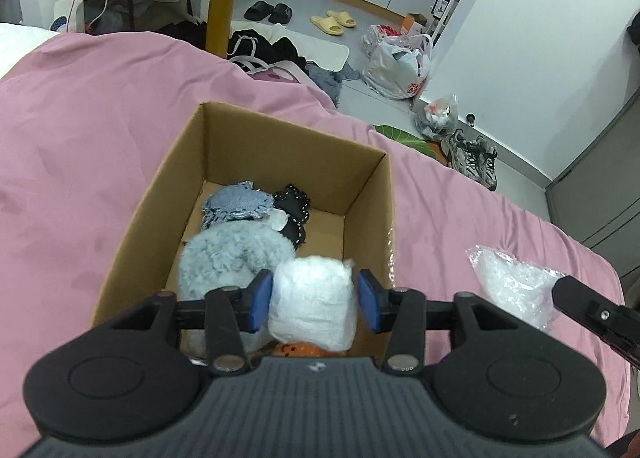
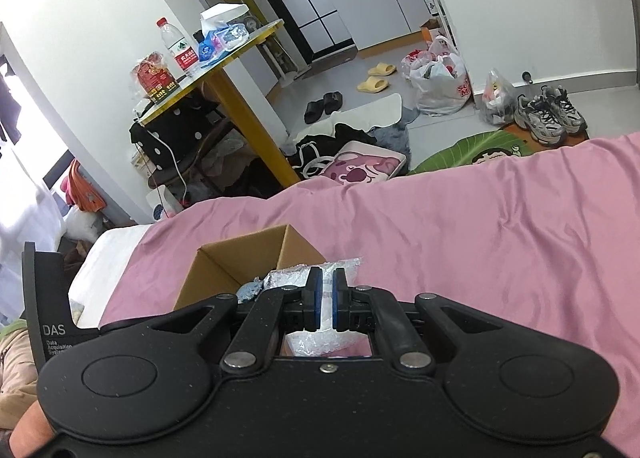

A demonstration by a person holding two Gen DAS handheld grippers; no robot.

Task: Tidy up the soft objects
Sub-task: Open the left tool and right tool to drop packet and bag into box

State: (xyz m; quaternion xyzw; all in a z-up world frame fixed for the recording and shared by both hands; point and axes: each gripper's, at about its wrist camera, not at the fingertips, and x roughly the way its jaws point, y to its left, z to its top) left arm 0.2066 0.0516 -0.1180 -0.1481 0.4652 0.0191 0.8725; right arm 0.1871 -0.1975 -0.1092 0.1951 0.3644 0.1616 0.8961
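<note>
White bundle (image 1: 313,303) sits between spread left fingers (image 1: 259,300) (right fingers (image 2: 313,295) pinch bubble wrap (image 2: 320,342)).

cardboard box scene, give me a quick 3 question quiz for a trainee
1. True or false: the cardboard box sits on the pink bedspread.
2. What lies between the left gripper fingers: A) white wrapped bundle B) a shoe C) a bottle?
3. What does the right gripper pinch?

Key: 1 true; 2 A; 3 the bubble wrap.
</note>
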